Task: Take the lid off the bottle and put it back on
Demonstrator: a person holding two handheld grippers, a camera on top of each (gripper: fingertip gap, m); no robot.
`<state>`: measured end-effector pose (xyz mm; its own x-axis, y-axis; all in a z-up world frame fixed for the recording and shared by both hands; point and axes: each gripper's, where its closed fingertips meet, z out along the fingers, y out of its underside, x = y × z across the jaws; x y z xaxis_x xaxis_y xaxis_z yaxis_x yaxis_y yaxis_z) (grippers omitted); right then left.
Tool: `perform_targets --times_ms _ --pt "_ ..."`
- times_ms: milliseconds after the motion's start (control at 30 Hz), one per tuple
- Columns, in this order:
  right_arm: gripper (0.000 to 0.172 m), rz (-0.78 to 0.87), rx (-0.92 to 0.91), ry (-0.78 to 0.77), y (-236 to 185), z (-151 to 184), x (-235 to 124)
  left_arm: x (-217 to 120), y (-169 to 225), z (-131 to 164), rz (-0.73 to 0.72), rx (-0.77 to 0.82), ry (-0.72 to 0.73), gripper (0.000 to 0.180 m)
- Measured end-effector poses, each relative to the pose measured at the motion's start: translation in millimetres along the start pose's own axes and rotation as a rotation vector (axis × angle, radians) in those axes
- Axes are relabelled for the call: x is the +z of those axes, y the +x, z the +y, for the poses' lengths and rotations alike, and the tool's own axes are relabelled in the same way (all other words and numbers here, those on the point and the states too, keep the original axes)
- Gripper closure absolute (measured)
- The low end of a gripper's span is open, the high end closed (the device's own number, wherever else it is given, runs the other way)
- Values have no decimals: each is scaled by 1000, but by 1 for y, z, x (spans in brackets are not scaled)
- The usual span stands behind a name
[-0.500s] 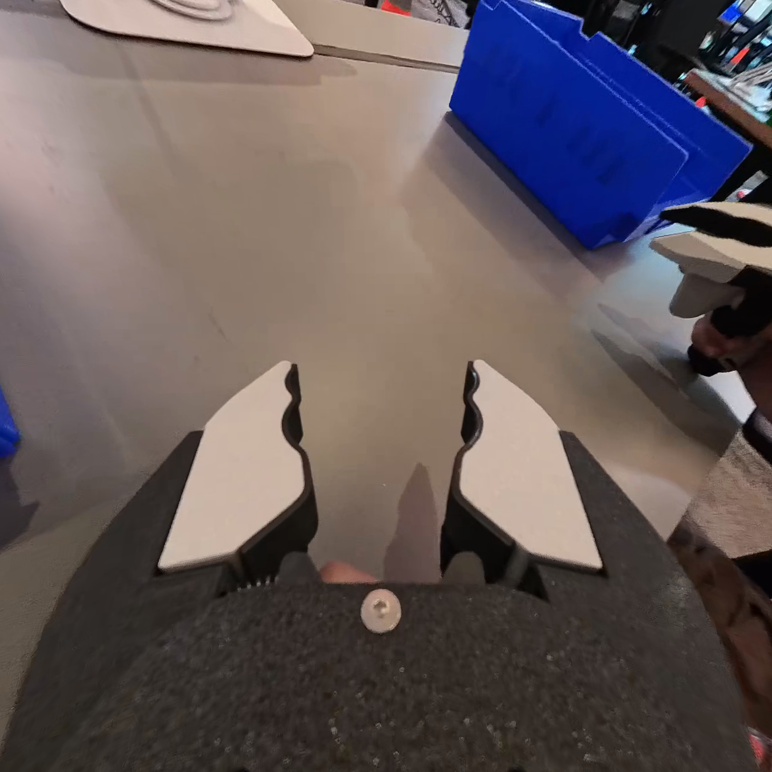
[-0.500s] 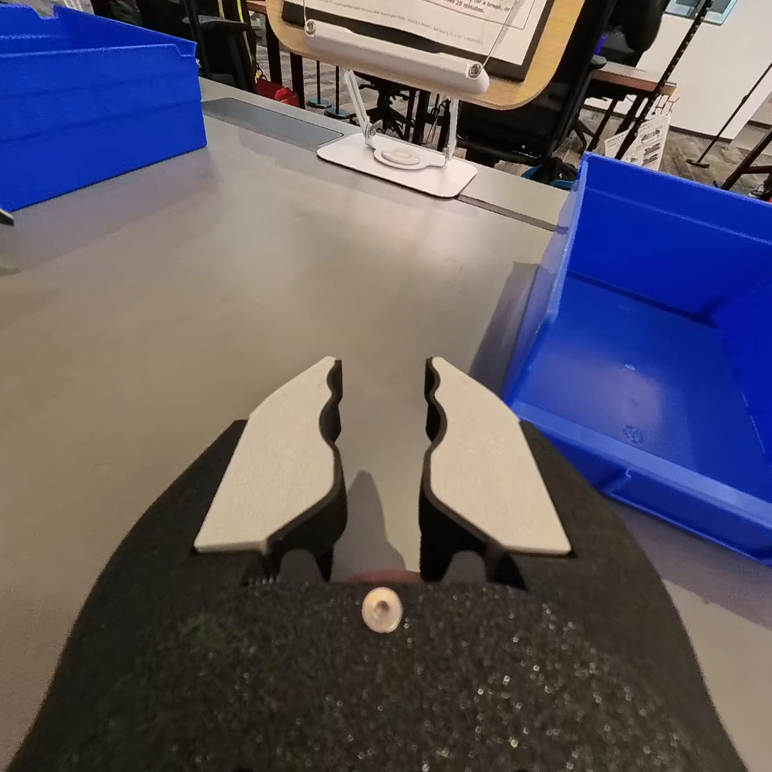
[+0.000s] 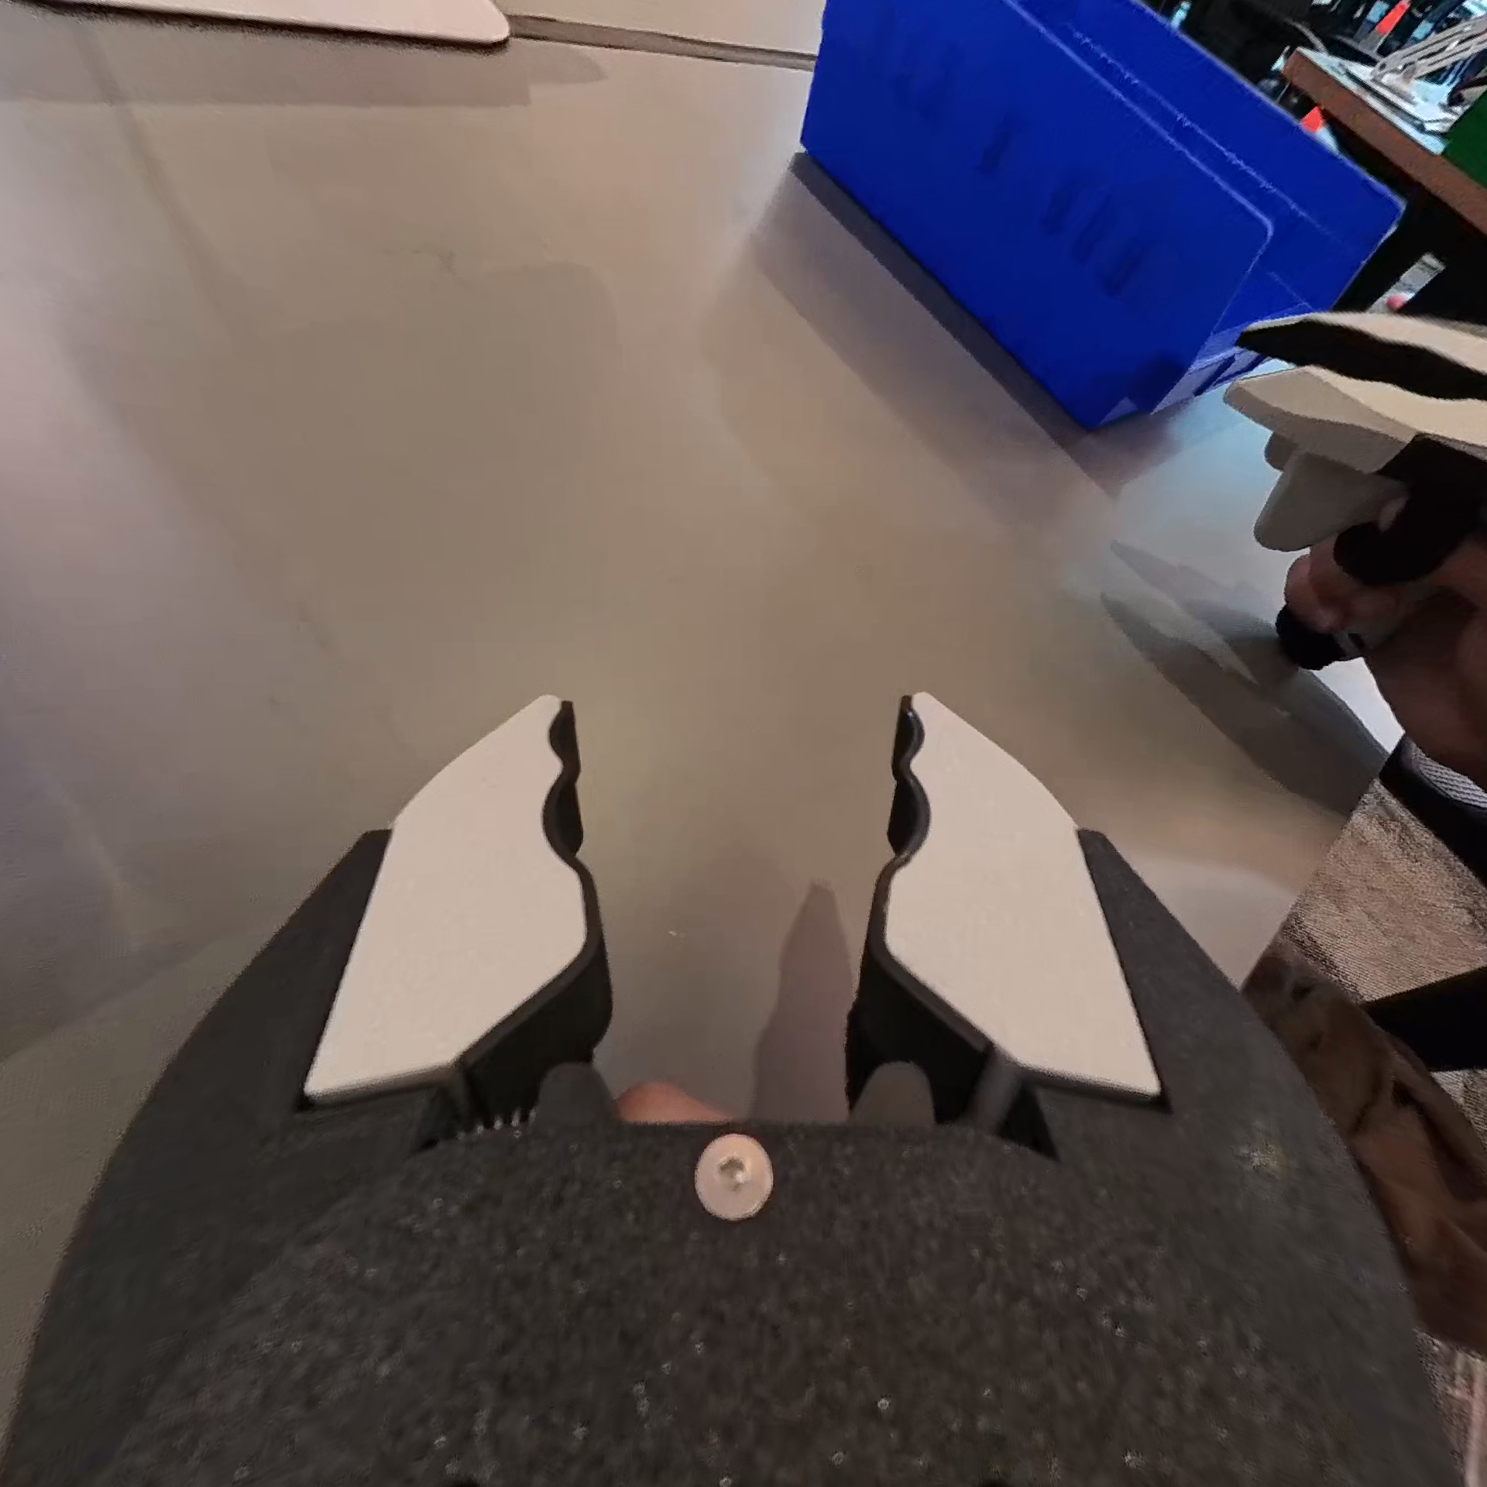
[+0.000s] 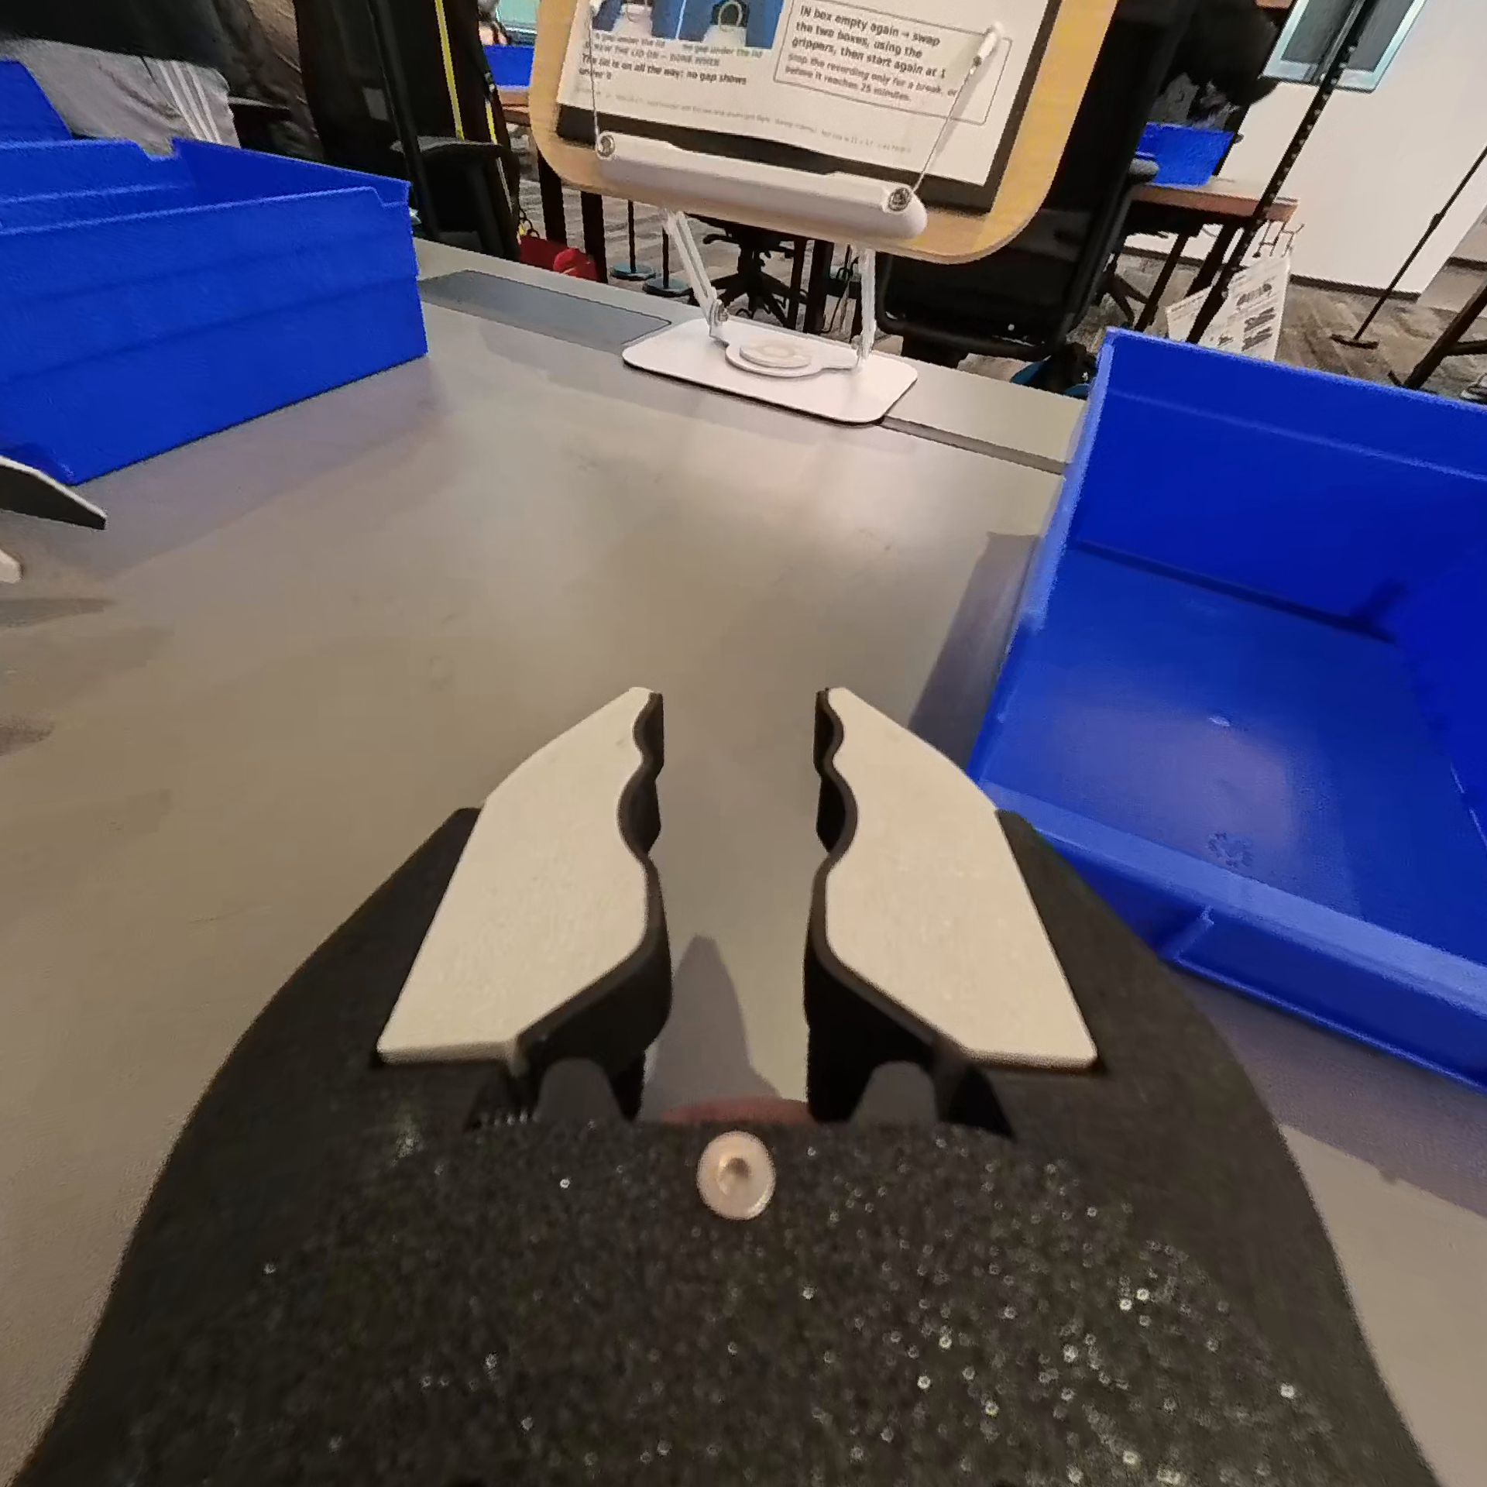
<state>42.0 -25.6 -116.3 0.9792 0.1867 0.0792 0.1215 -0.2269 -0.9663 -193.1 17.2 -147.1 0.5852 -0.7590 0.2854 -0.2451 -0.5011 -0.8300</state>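
Observation:
No bottle or lid shows in either view. My left gripper [image 3: 736, 708] is open wide over the bare grey table [image 3: 483, 483], nothing between its fingers. My right gripper [image 4: 739, 700] is open more narrowly and empty, also over the table [image 4: 483, 603], beside the blue bin on its right. The right gripper also shows at the right edge of the left wrist view [image 3: 1368, 402], held by a hand. A tip of the left gripper shows at the left edge of the right wrist view [image 4: 48, 499].
A blue bin [image 4: 1247, 724] lies open just right of the right gripper. Another blue bin [image 4: 185, 322] stands at far left. A blue bin shows in the left wrist view [image 3: 1086, 185]. A document stand [image 4: 772, 362] with a white base sits at the table's far edge.
The right gripper's fingers have closed in a little on air. The left gripper stays open wide and has shifted slightly. Nothing has been picked up.

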Motion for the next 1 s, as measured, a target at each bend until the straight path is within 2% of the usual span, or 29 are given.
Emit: perform_targets --times_ms 133,233,333,433,500,633,767,867,1000 --pt "136 -2 26 9 3 0 -1 -23 17 -35 60 -33 11 103" --pt "137 -20 68 27 5 -2 -5 -55 -2 -77 -67 95 -62 106" --pt "138 -46 144 21 7 -1 -3 -89 -42 -121 -256 231 -206 104" --pt "137 -79 197 19 7 0 -2 -111 -99 -163 -446 251 -331 106" --pt "137 -79 214 29 8 -2 -3 -118 -143 -180 -557 226 -419 106" --pt "137 -81 207 14 6 0 -1 -118 -226 -171 -716 97 -613 101" --pt "137 -82 182 3 2 1 -3 -108 -276 -139 -732 -90 -695 102" --pt "137 -76 175 11 2 1 -7 -102 -300 -103 -713 -202 -734 101" --pt "137 -83 202 9 4 3 -10 -90 -303 -58 -610 -309 -795 99"
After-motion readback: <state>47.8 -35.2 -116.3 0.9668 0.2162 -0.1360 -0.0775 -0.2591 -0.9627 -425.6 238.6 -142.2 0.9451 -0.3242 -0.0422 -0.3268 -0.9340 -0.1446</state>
